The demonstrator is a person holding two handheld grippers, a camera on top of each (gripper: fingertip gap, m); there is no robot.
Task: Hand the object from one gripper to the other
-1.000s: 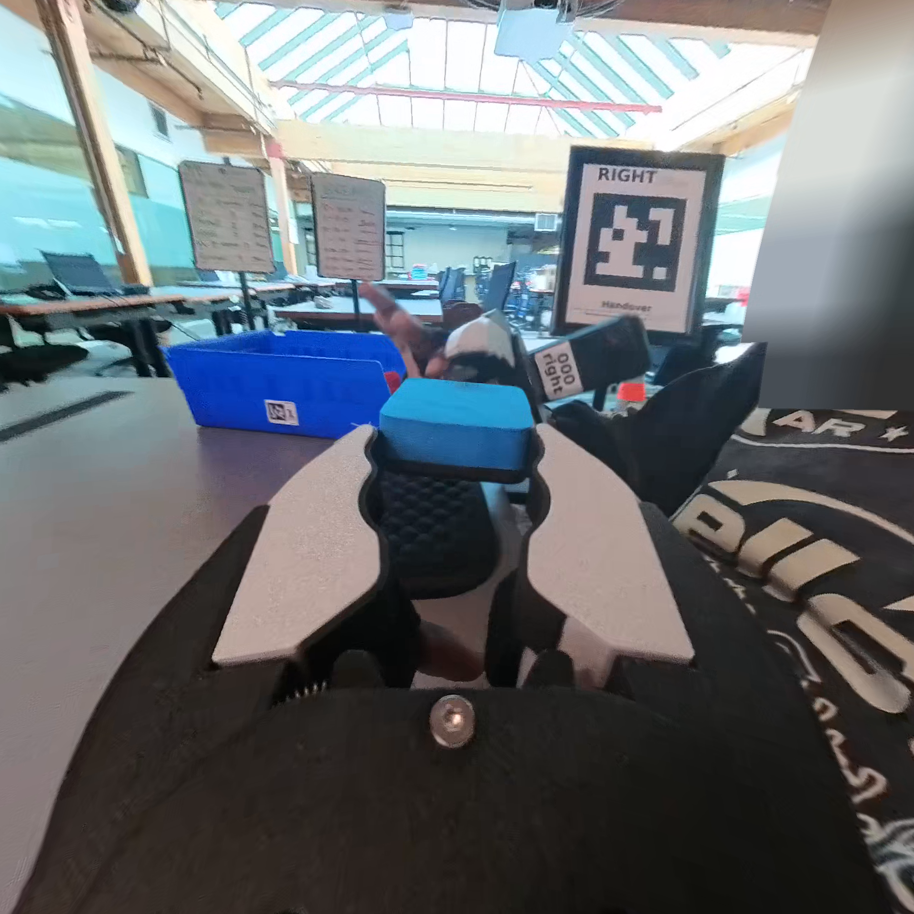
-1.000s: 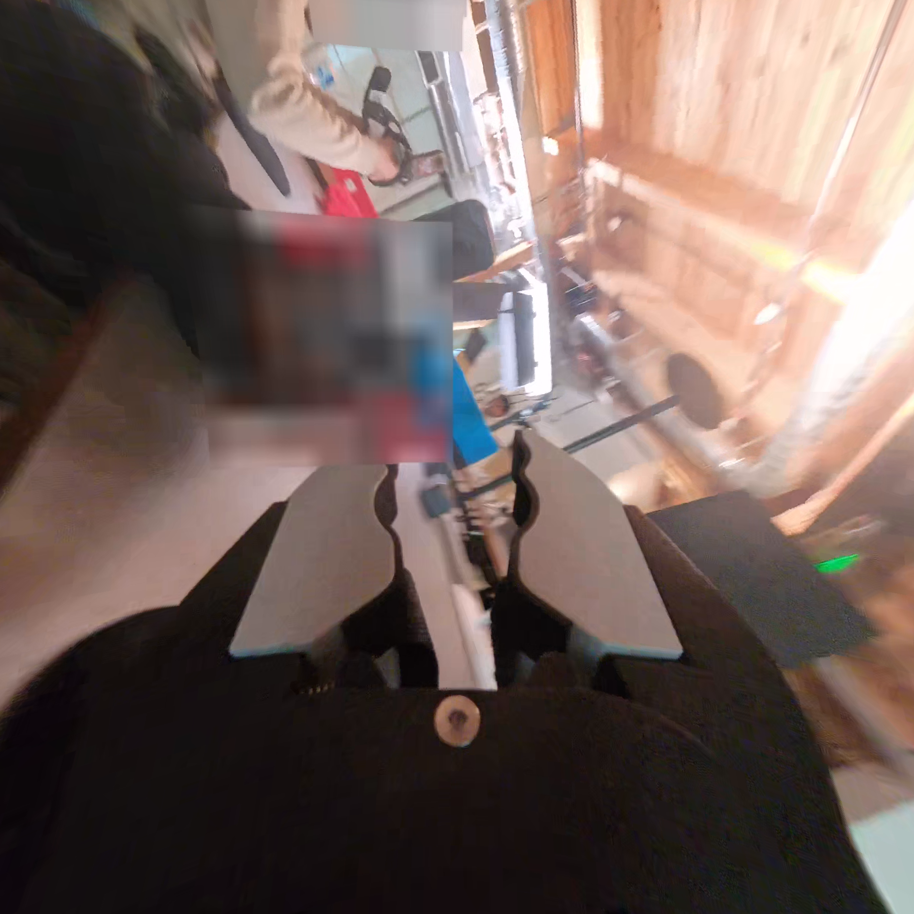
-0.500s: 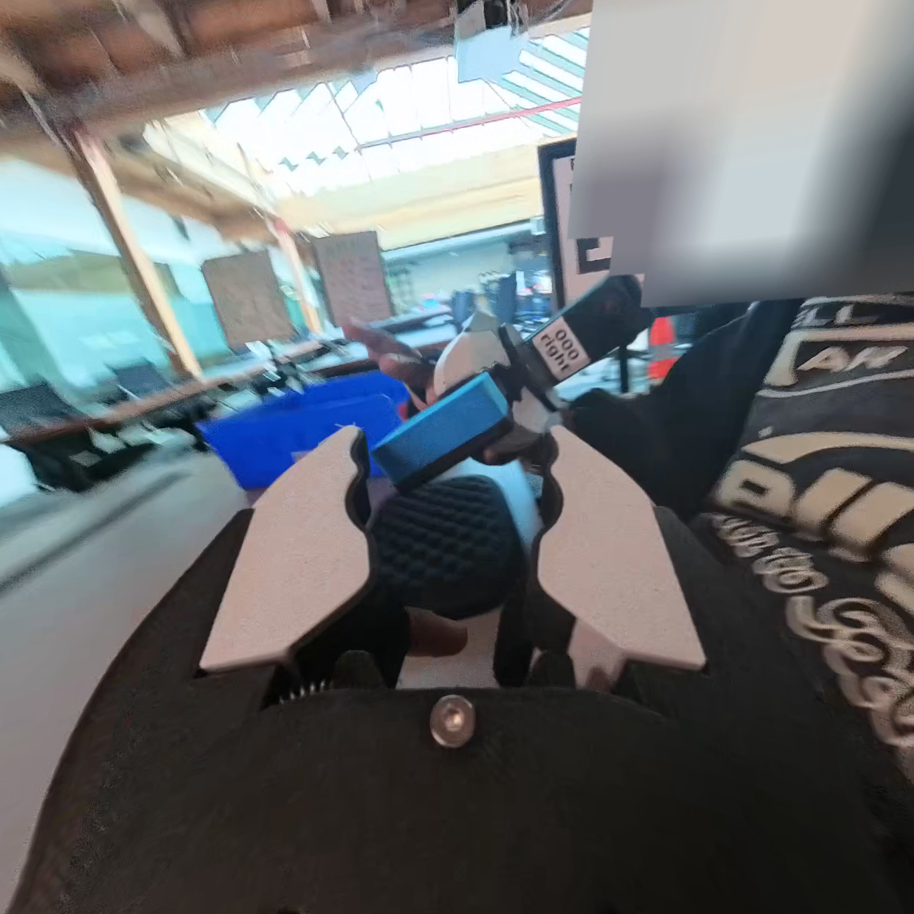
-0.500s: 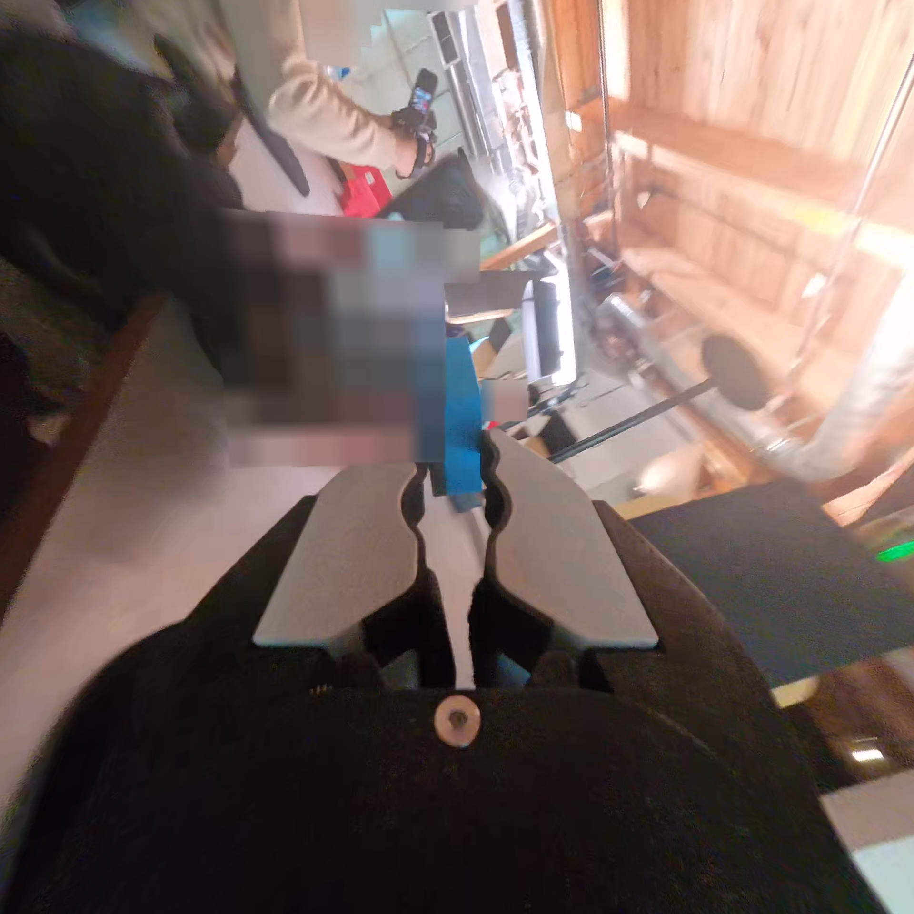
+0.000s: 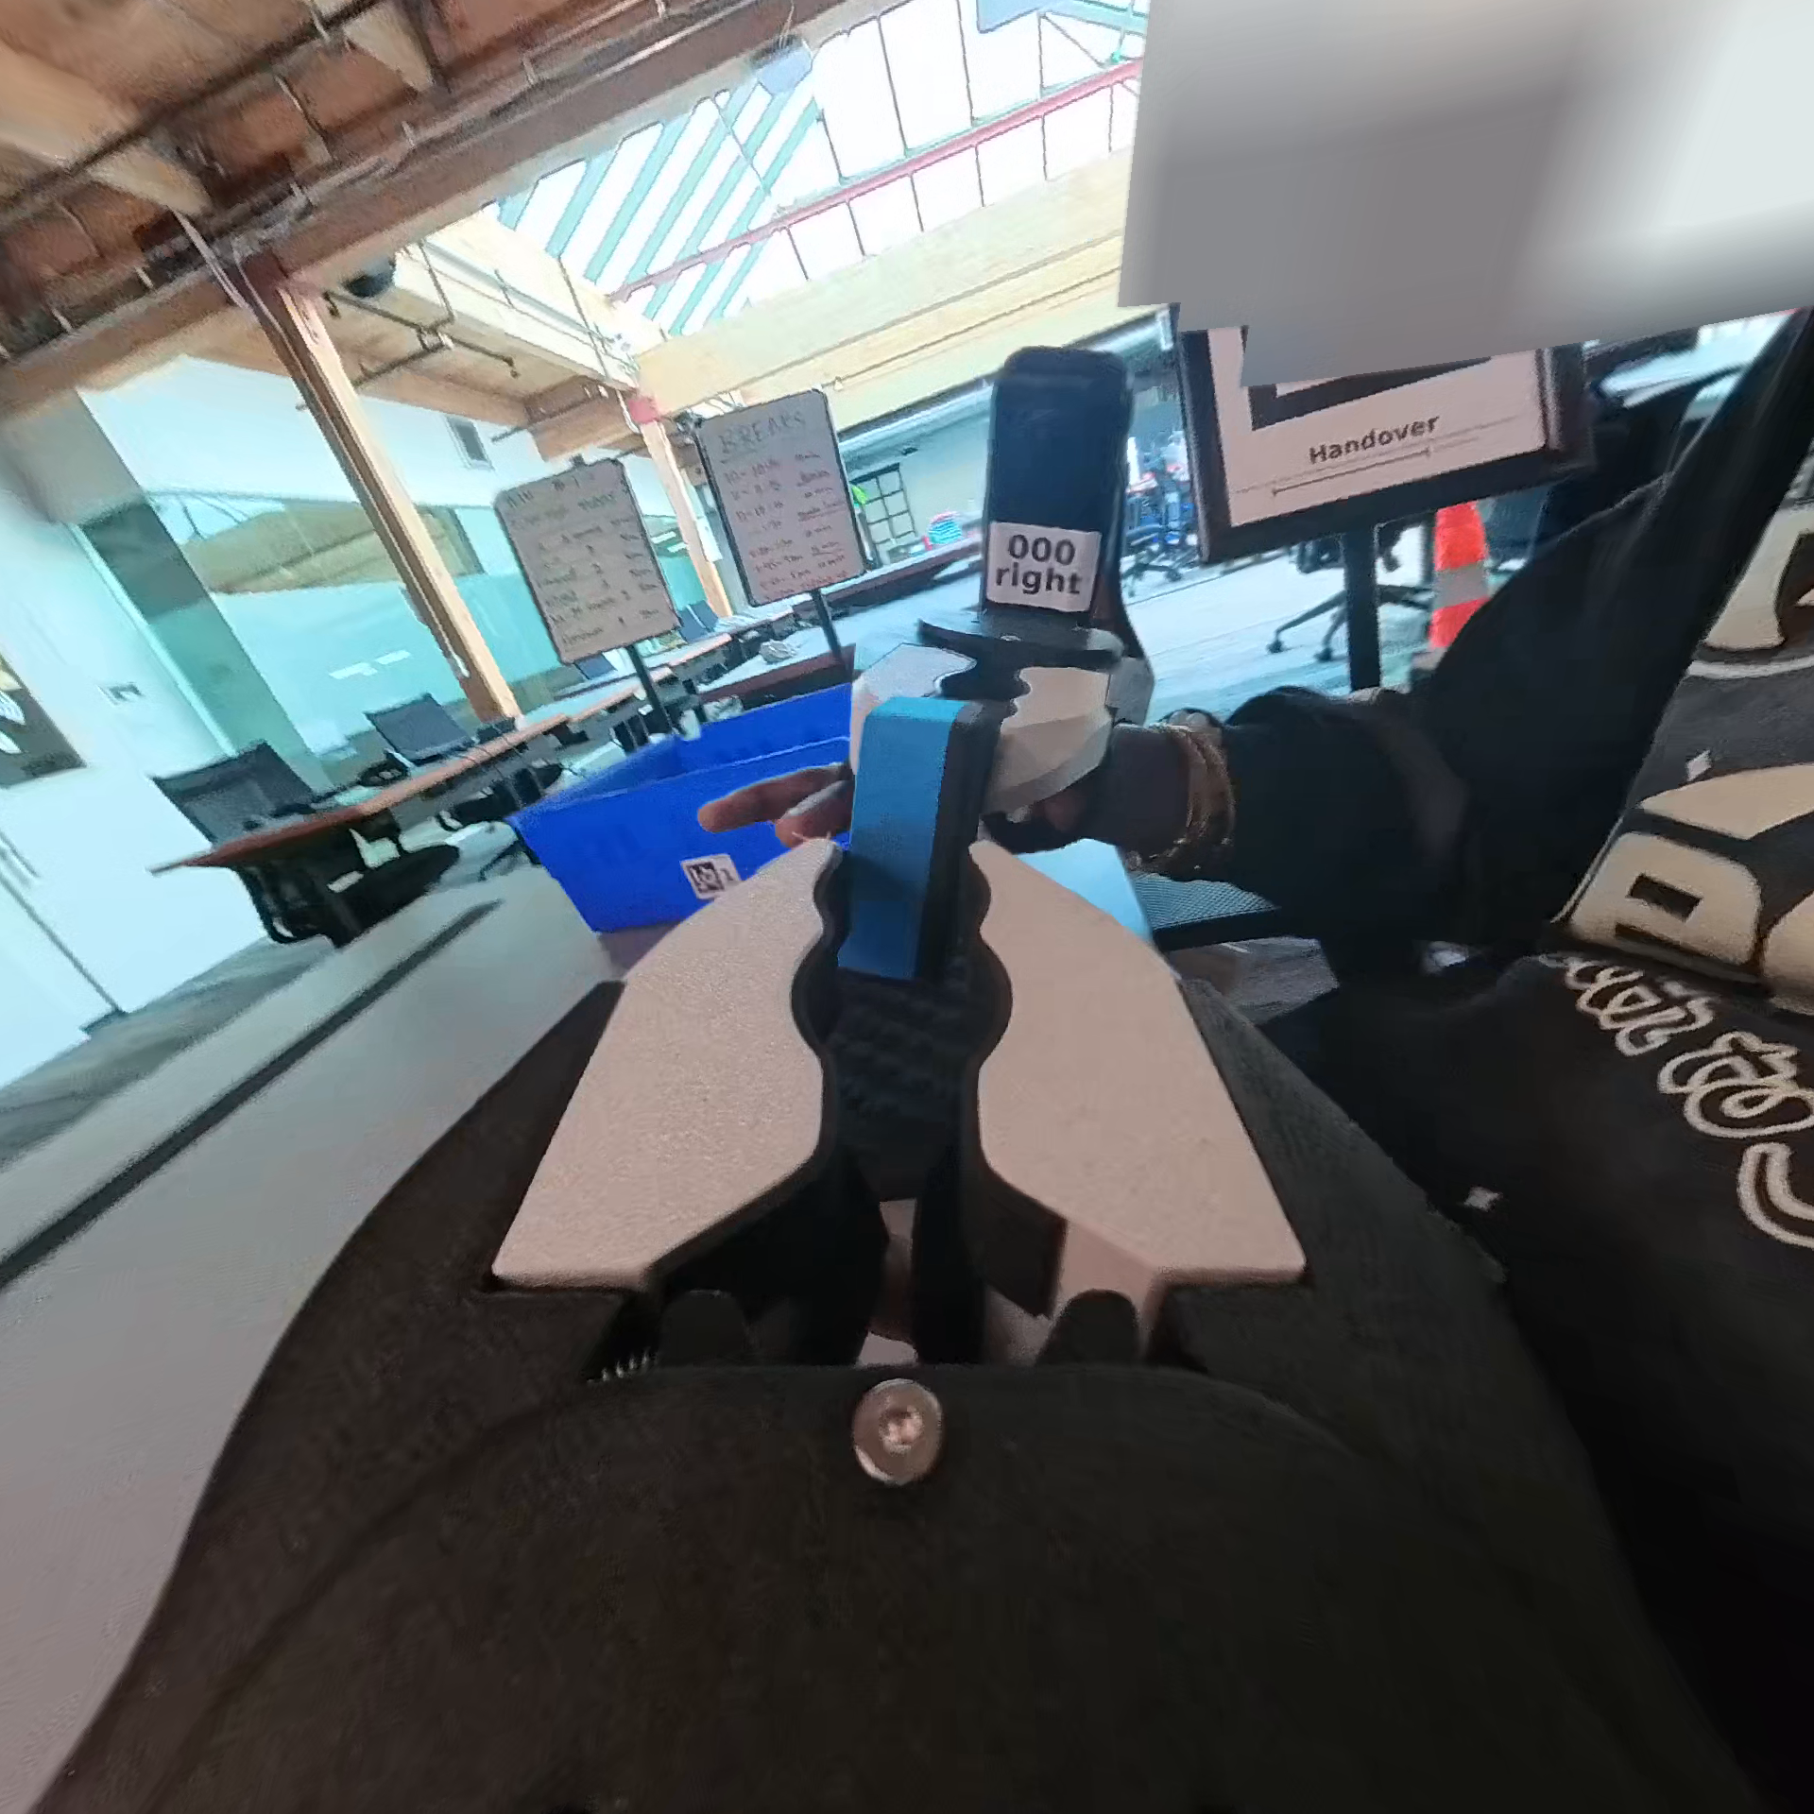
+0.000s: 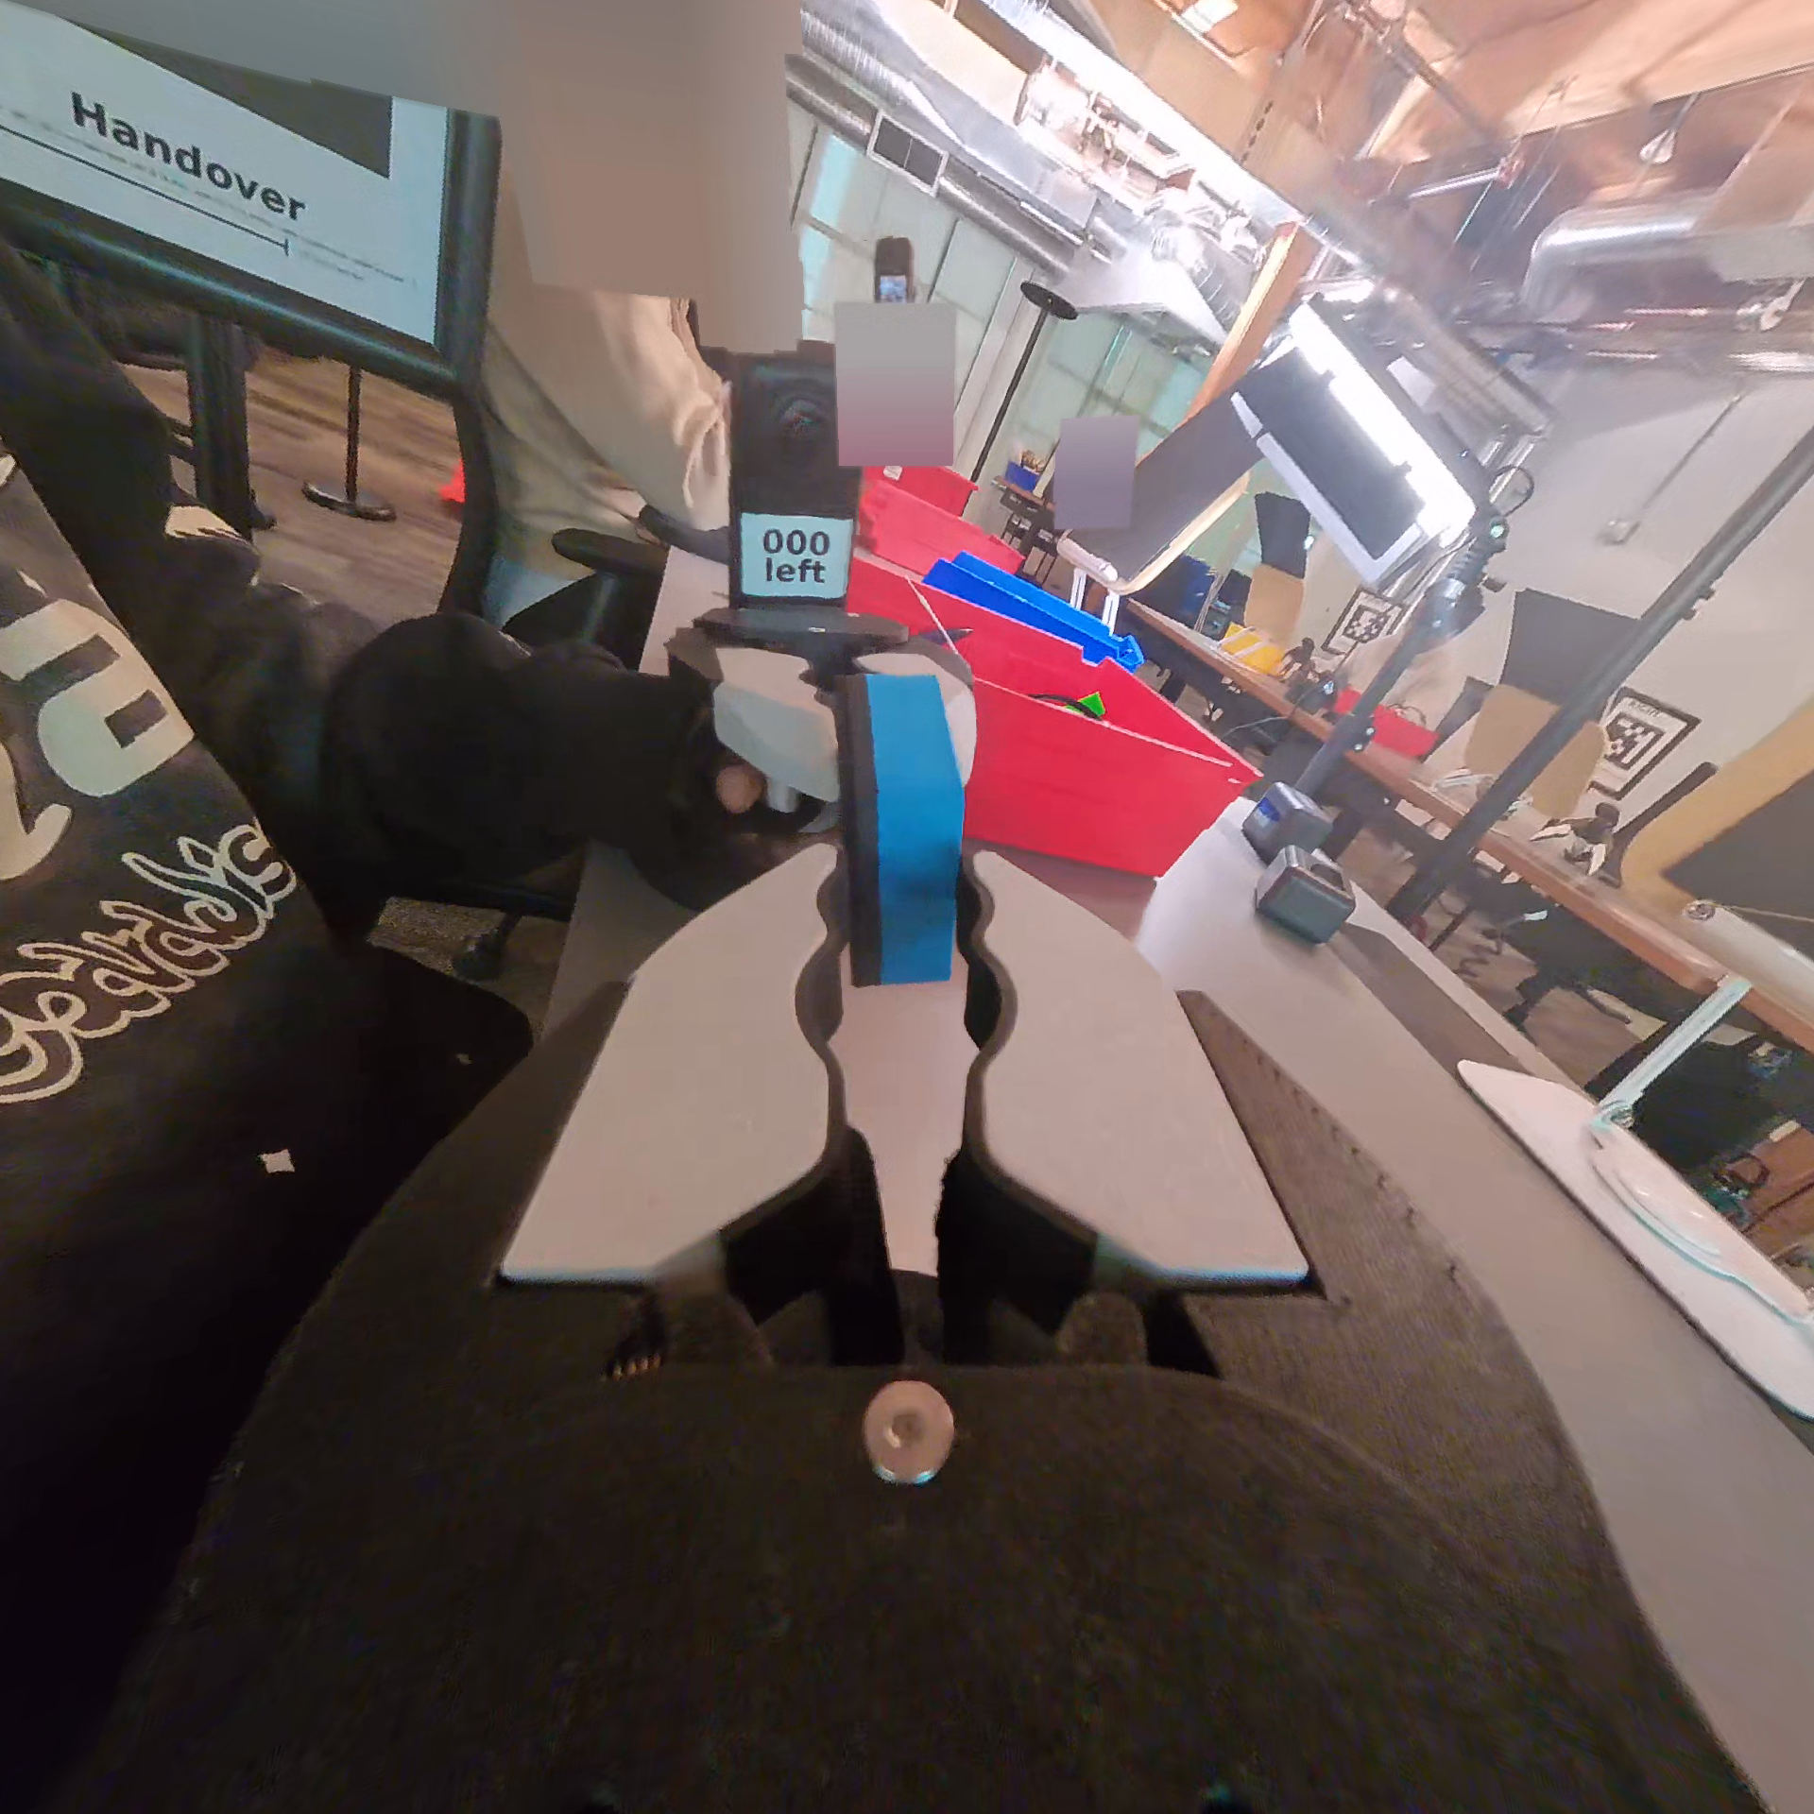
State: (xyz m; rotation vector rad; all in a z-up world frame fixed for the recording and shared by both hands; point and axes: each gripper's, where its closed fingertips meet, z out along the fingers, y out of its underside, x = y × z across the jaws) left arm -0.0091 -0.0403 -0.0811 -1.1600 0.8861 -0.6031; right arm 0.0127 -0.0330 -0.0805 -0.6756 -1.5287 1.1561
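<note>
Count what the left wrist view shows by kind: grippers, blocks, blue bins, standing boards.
Grippers: 2, left gripper and right gripper
Block: 1
Blue bin: 1
Boards: 2
Total: 6

Both tools (image 5: 903, 883) (image 6: 898, 883) clamped, tip to tip

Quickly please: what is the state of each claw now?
Left claw: closed on the blue block.
Right claw: closed on the same block.
</note>
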